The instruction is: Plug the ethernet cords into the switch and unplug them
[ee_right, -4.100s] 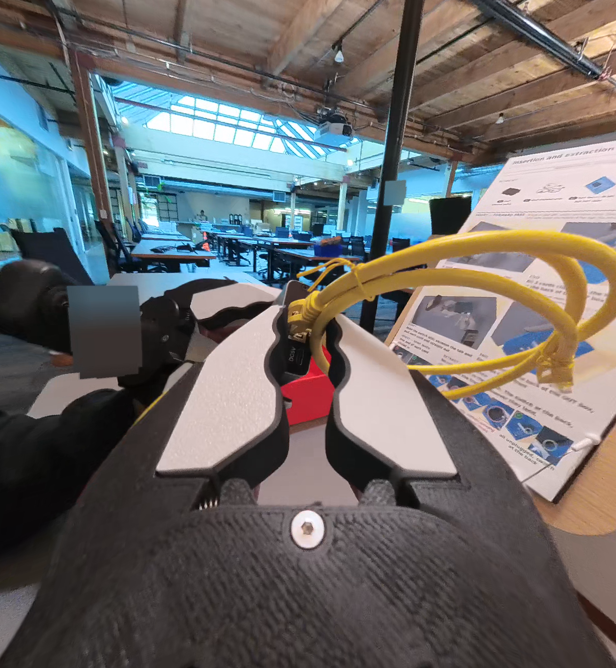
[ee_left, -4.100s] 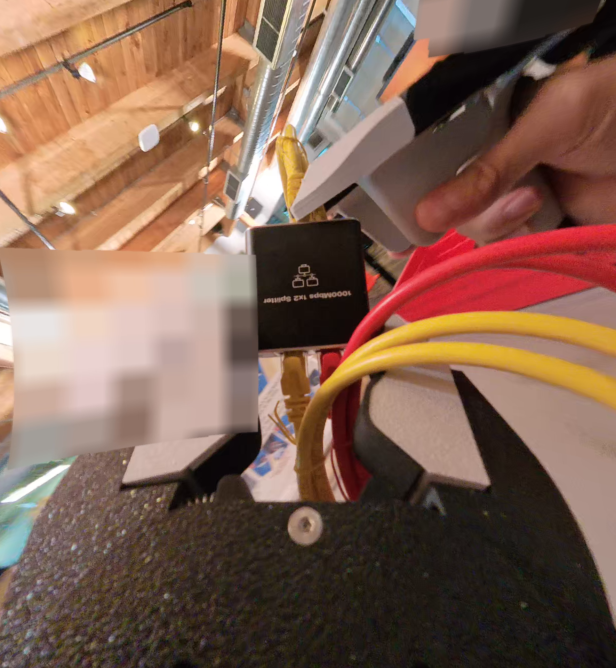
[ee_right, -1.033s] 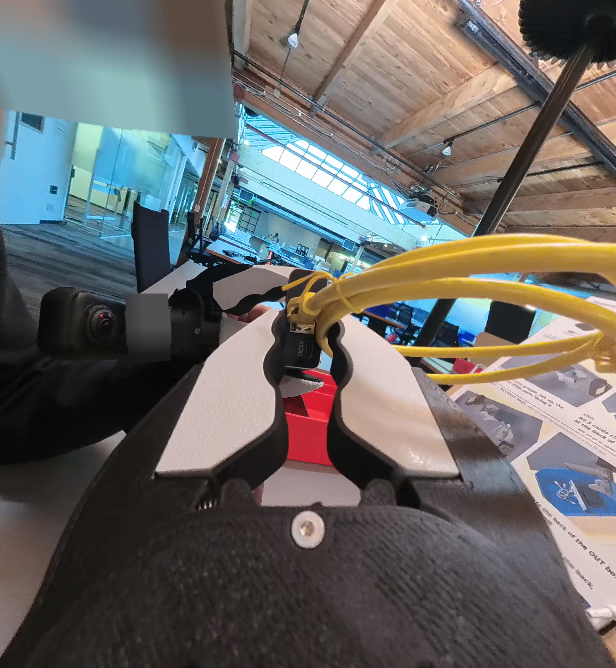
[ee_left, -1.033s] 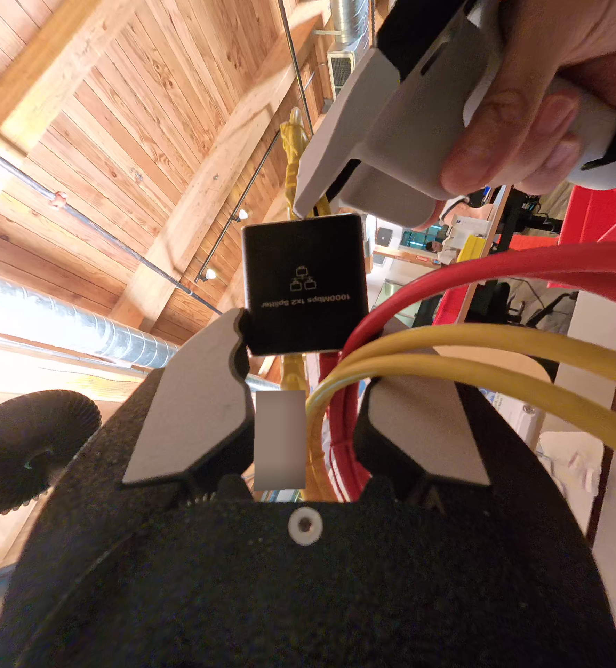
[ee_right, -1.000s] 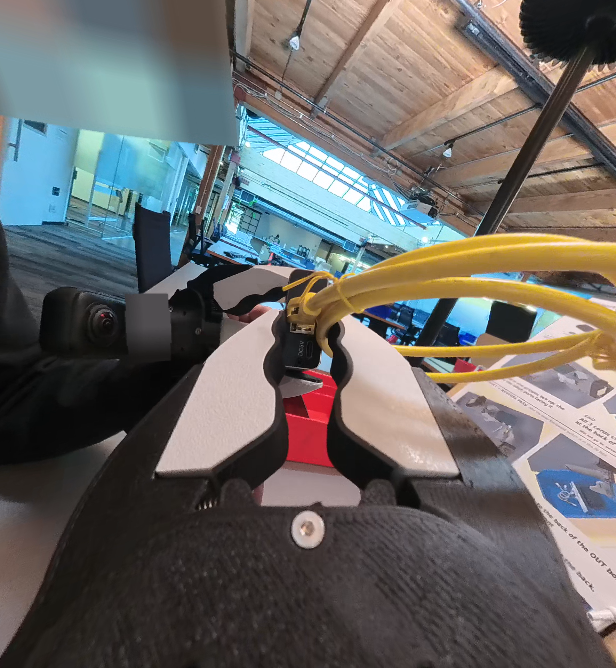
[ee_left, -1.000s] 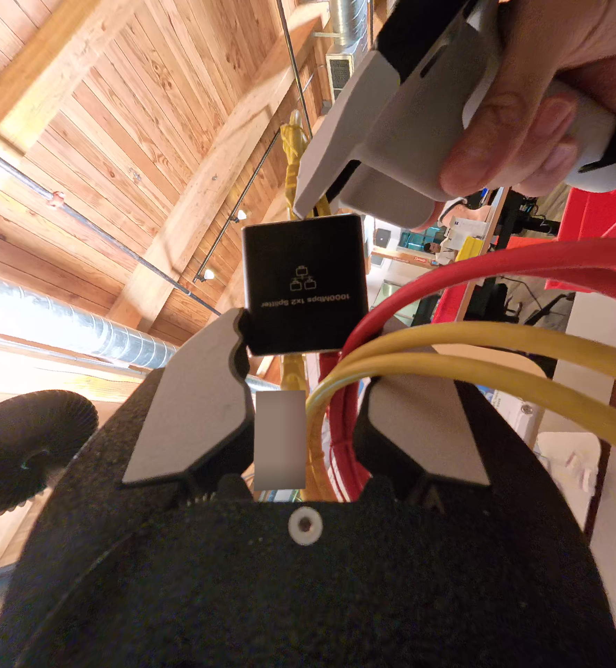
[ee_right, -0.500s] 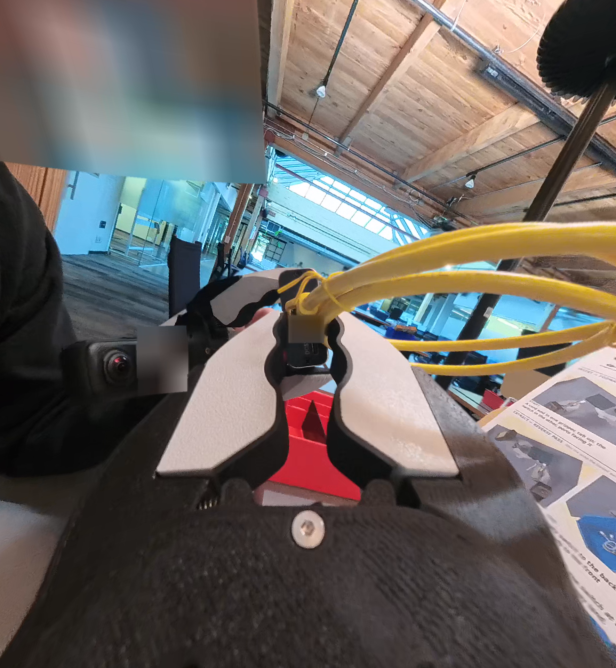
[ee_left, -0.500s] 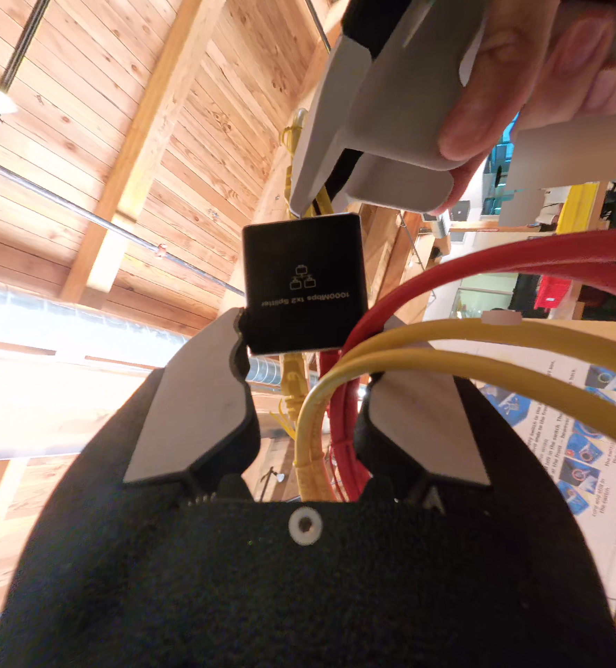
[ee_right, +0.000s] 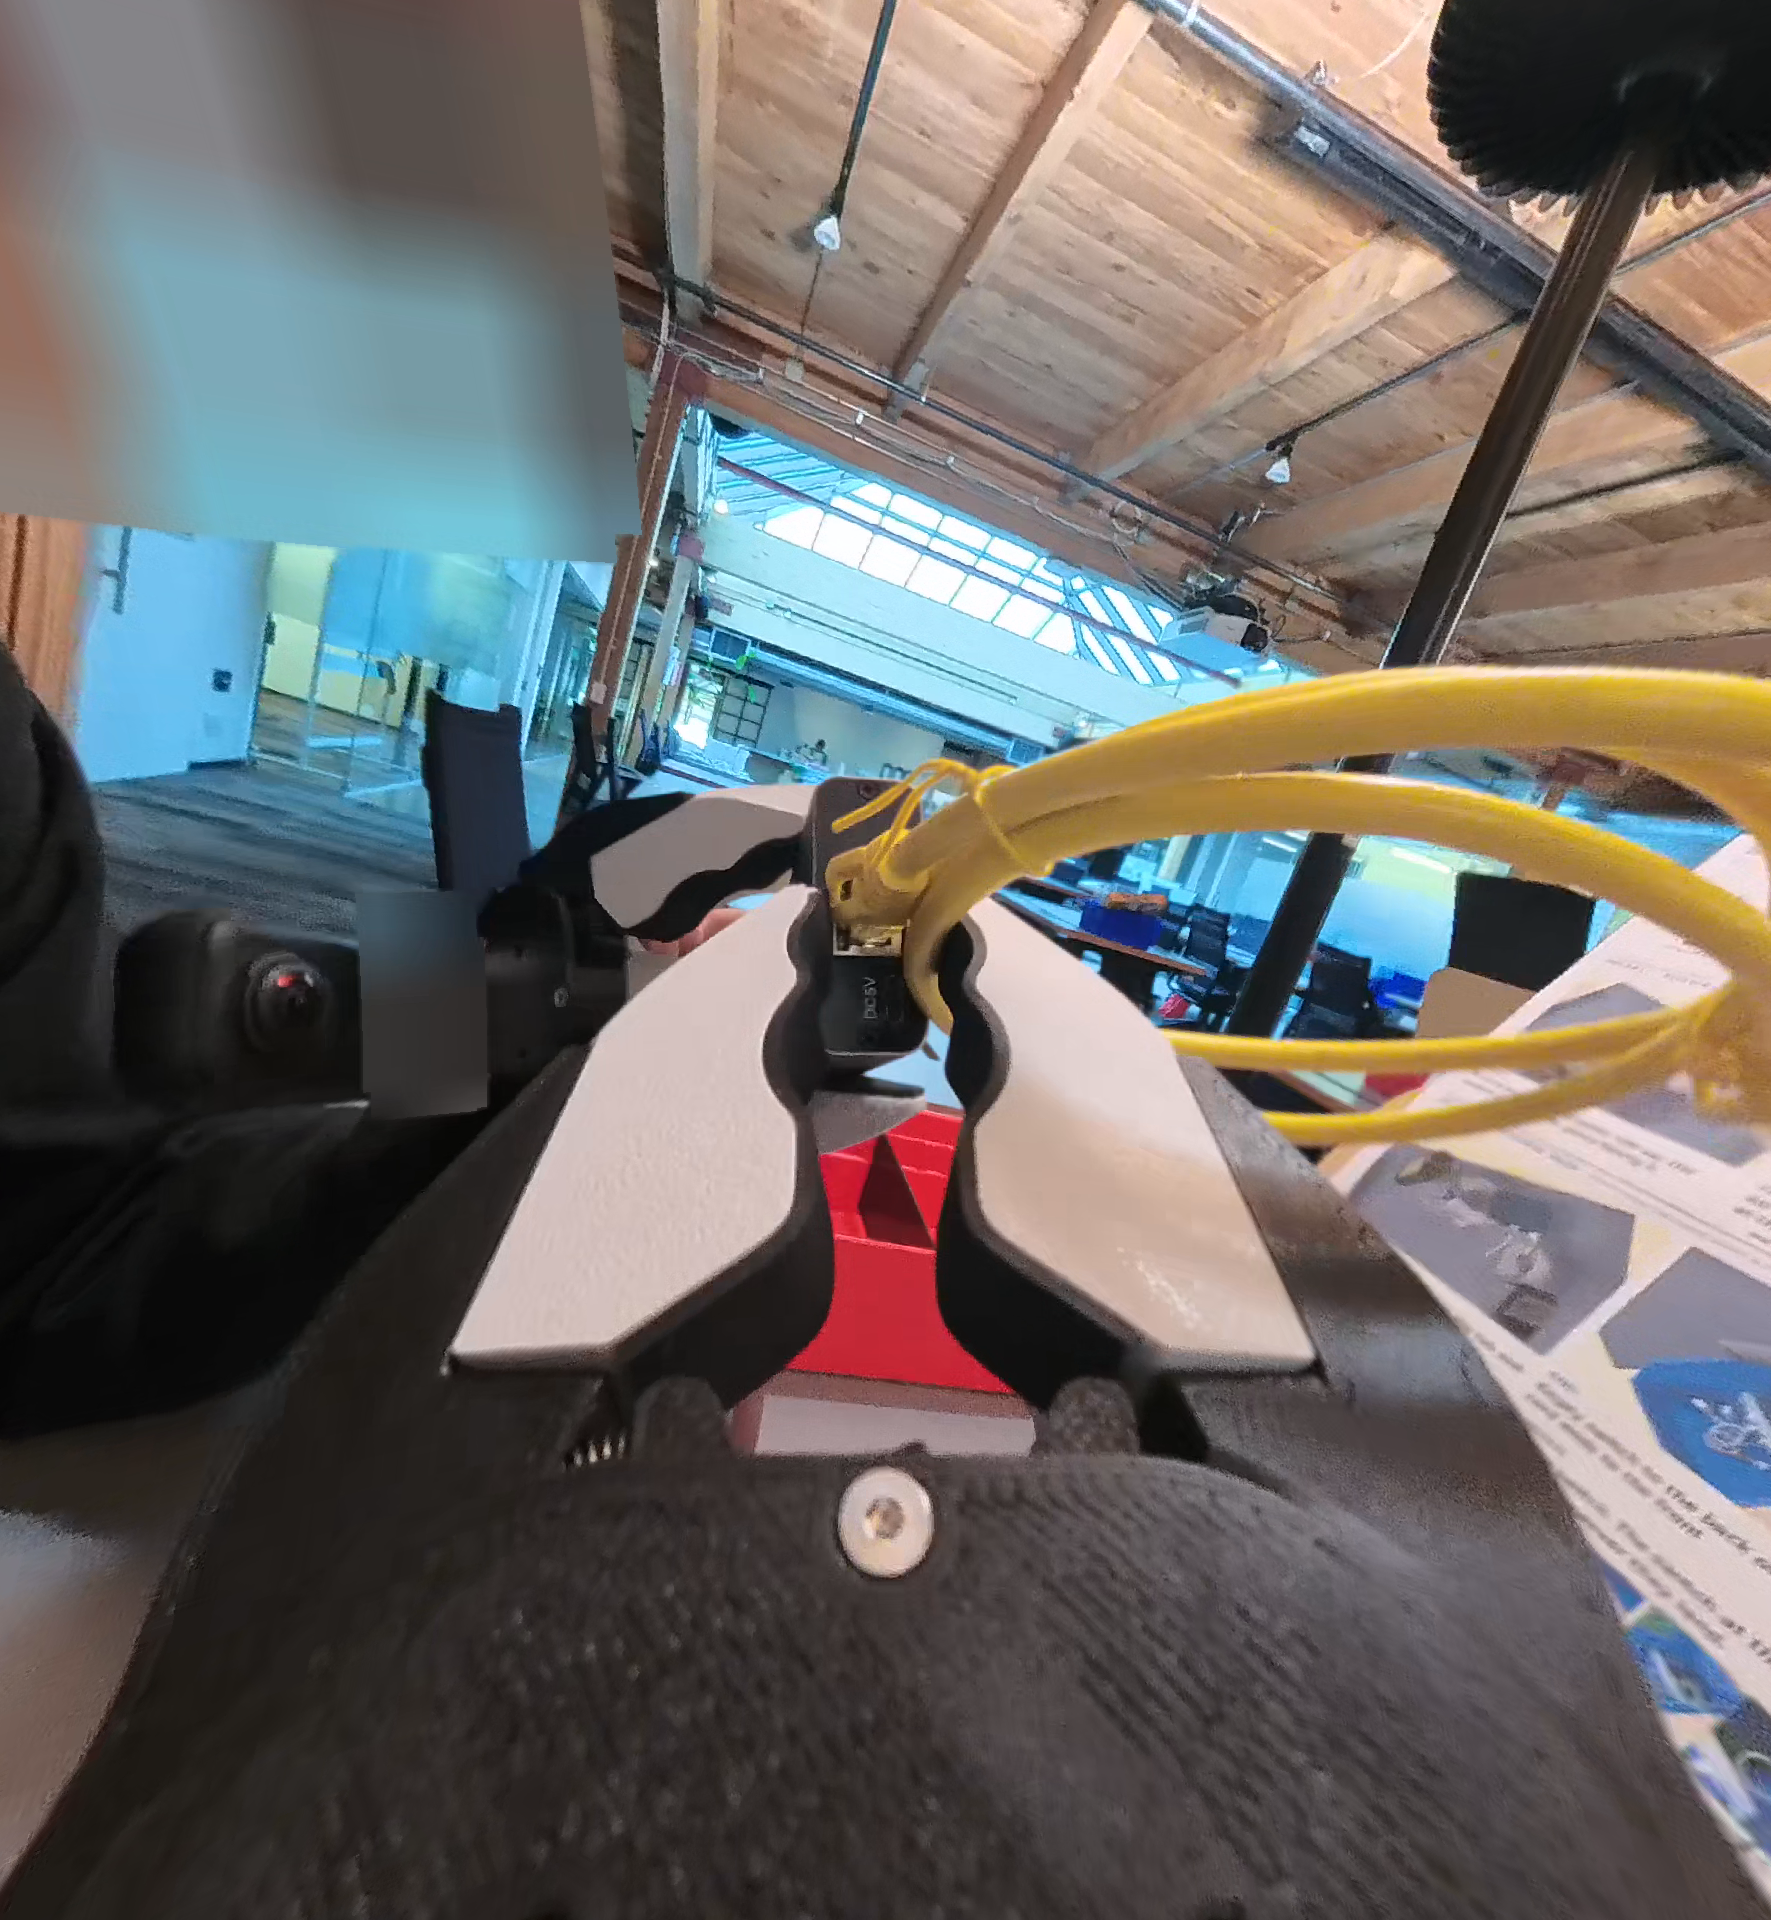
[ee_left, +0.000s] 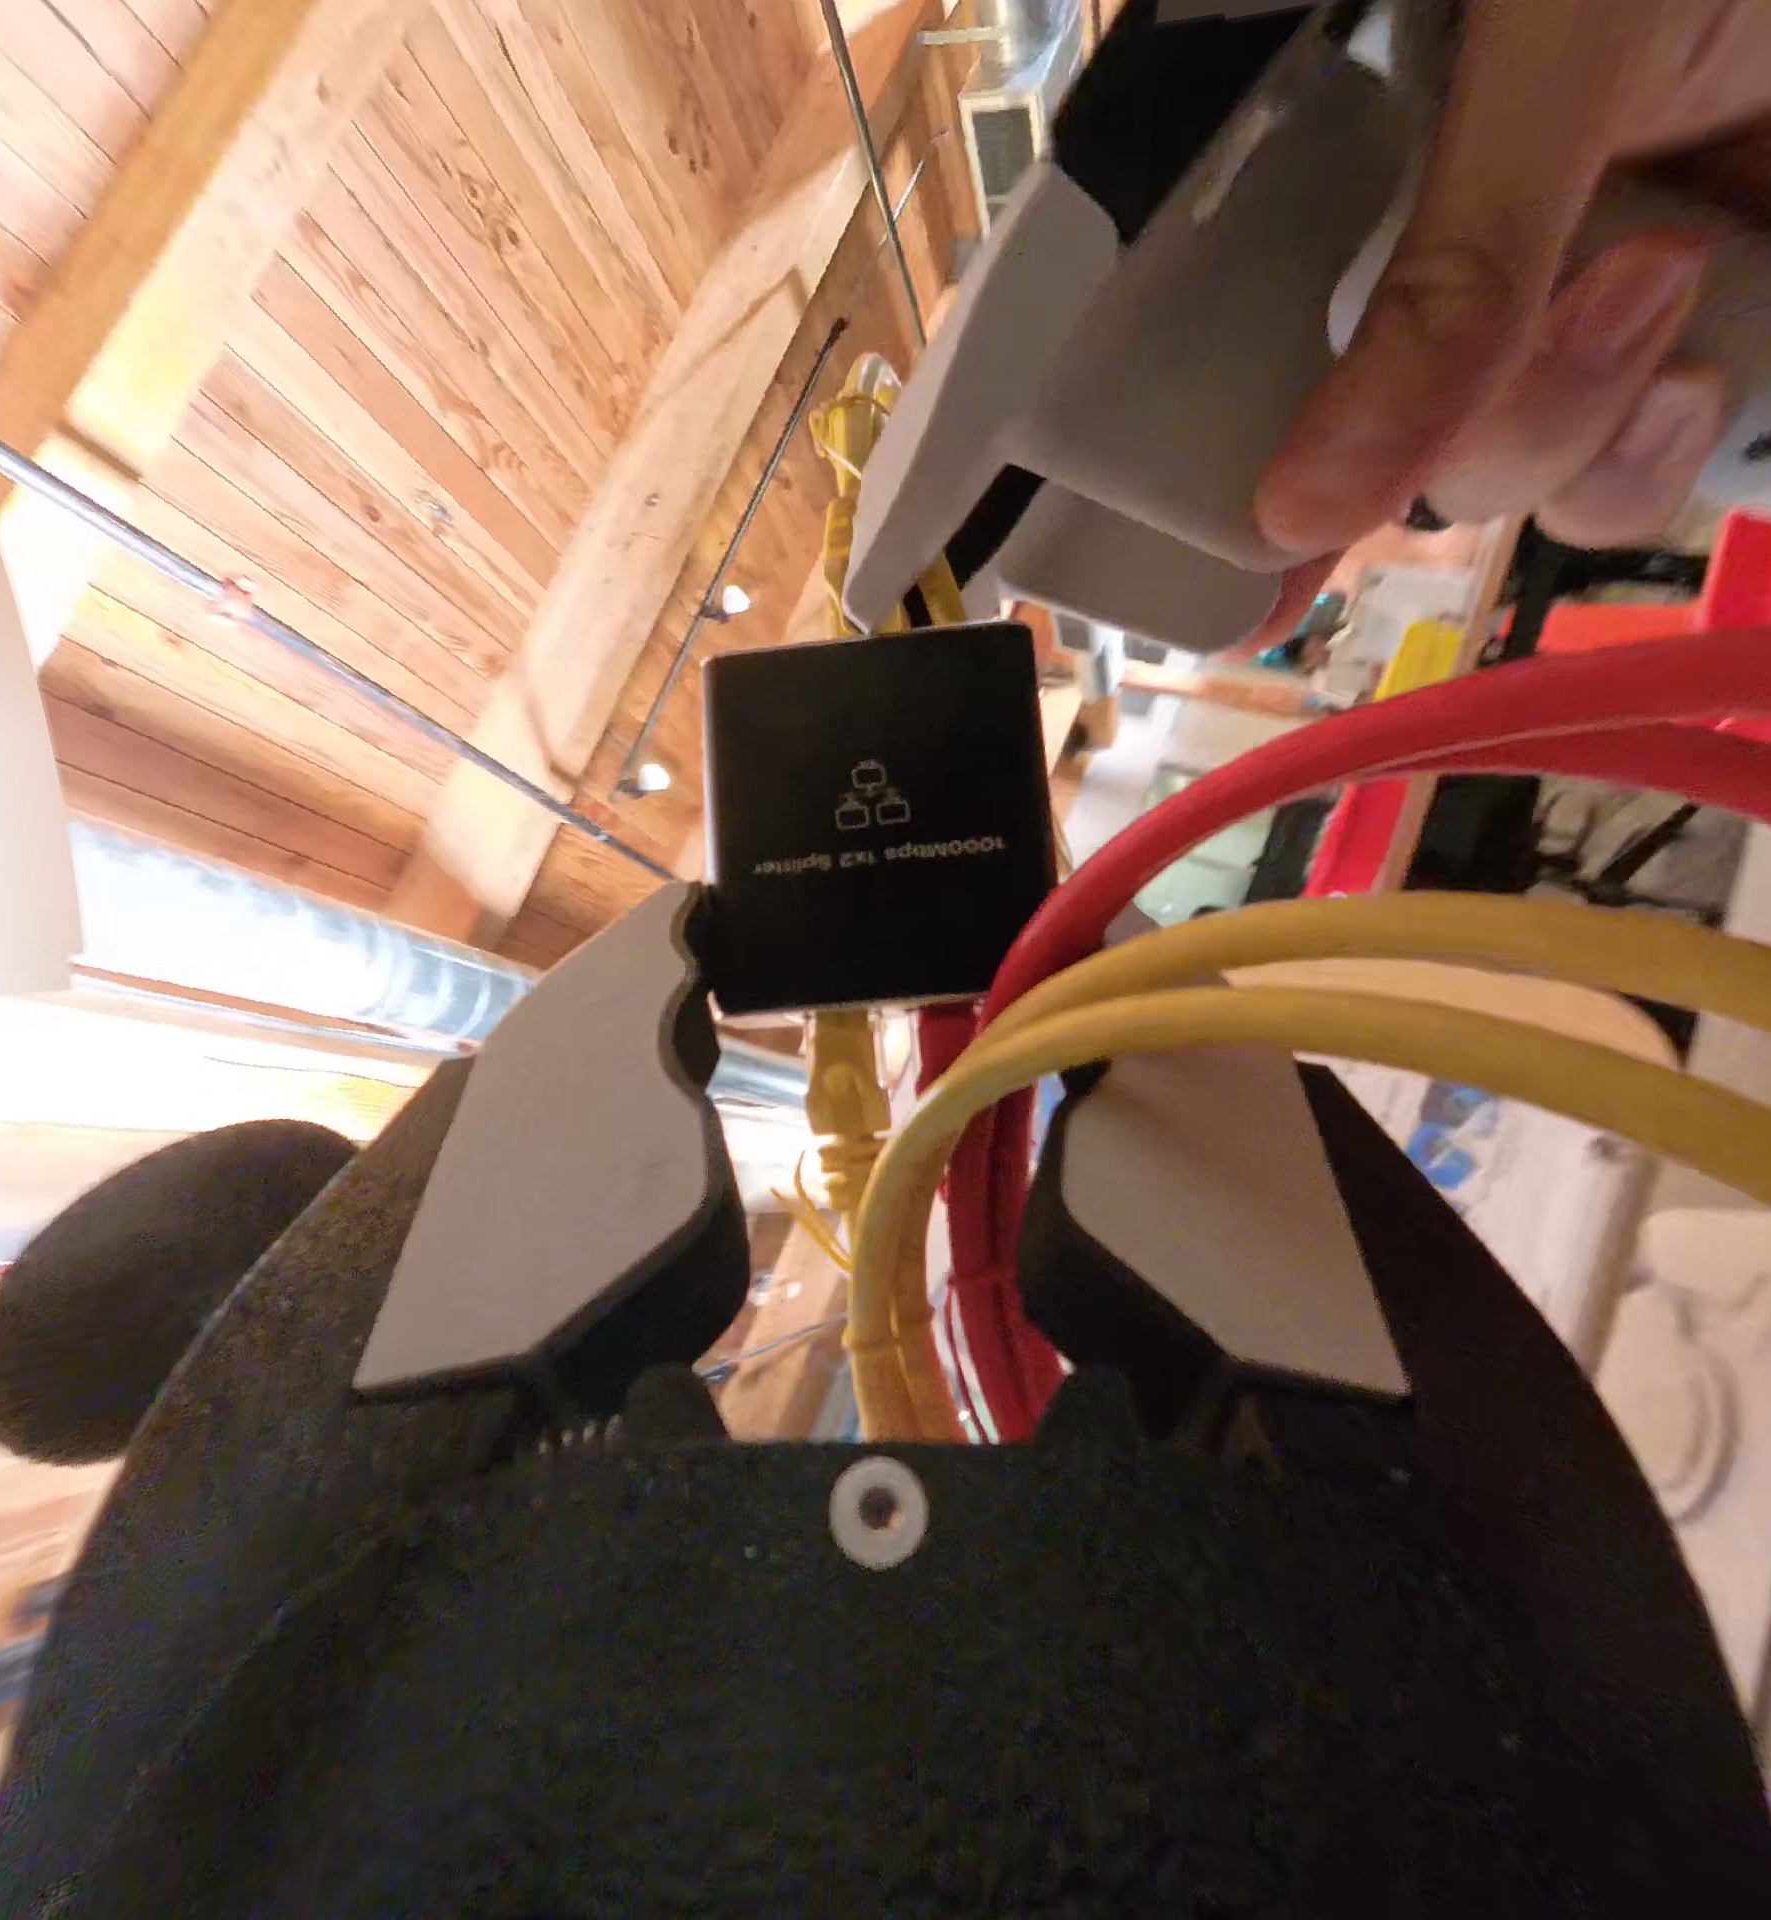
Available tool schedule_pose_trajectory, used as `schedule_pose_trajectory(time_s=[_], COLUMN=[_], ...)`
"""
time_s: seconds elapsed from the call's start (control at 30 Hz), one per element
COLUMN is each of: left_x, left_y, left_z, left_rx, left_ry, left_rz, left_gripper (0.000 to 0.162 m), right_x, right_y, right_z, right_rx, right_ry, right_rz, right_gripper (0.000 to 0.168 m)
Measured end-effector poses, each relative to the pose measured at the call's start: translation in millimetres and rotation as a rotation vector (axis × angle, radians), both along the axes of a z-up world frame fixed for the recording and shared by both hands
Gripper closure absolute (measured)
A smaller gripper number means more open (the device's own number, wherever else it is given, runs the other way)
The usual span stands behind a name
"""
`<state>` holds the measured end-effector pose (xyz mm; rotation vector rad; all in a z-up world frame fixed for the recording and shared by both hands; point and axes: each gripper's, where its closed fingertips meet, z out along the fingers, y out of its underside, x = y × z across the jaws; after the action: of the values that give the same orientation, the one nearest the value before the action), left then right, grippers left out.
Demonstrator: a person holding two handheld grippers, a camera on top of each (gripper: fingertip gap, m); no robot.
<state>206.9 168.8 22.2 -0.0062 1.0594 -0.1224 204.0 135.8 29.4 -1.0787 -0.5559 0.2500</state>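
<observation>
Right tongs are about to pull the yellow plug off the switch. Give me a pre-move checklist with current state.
1. Switch braced by left tongs: ok. It sits between the fingers and one presses its corner; the other is behind cords.
2. Right tongs aligned on yellow plug: ok. The fingertips flank the plug and the switch end.
3. Right tongs closed on the plug: cannot tell. The contact is hidden.
4. Plug latch pressed: cannot tell.
5. Pull path free of cords: not ok. A yellow cord runs between the switch and one finger.
6. Near-side red cord seated: cannot tell. Its plug is hidden.
</observation>
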Motion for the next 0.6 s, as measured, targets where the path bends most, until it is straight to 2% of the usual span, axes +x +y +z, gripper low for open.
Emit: schedule_pose_trajectory(time_s=[0.03, 0.13, 0.2, 0.33, 0.37, 0.47, 0.5, 0.53, 0.6], left_x=[-1.0, -0.2, 6.3, 18.9, 19.6, 15.5, 14.2, 14.6, 18.5], left_y=[2.4, 10.8, 15.1, 9.1, 9.6, 17.2, 18.2, 18.7, 18.3], left_z=[0.8, 0.0, -6.0, -18.4, -18.5, -12.6, -12.0, -13.1, -19.9], left_rx=[0.031, 0.033, -0.067, -0.307, -0.297, -0.075, -0.048, -0.06, -0.193], left_ry=[-0.015, -0.019, 0.042, 0.188, 0.186, 0.083, 0.071, 0.083, 0.175], left_rz=[0.028, 0.054, 0.019, -0.151, -0.143, 0.053, 0.074, 0.057, -0.05], left_gripper=[0.099, 0.098, 0.099, 0.099, 0.099, 0.098, 0.098, 0.099, 0.098], right_x=[-0.5, -0.3, 5.8, 17.8, 18.2, 18.5, 18.4, 18.4, 20.8], right_y=[1.6, 9.0, 14.4, 14.8, 14.7, 16.7, 17.8, 18.4, 20.9], right_z=[-0.8, -1.7, -4.3, -6.9, -7.2, -11.5, -12.1, -12.6, -14.1], right_rx=[-0.002, -0.026, -0.047, -0.068, -0.068, -0.088, -0.095, -0.092, -0.108], right_ry=[0.006, 0.06, 0.083, 0.079, 0.071, 0.056, 0.071, 0.066, 0.072], right_rz=[0.004, 0.016, -0.012, -0.067, -0.077, -0.077, -0.064, -0.066, -0.081], right_gripper=[0.145, 0.146, 0.147, 0.146, 0.146, 0.146, 0.146, 0.146, 0.146])
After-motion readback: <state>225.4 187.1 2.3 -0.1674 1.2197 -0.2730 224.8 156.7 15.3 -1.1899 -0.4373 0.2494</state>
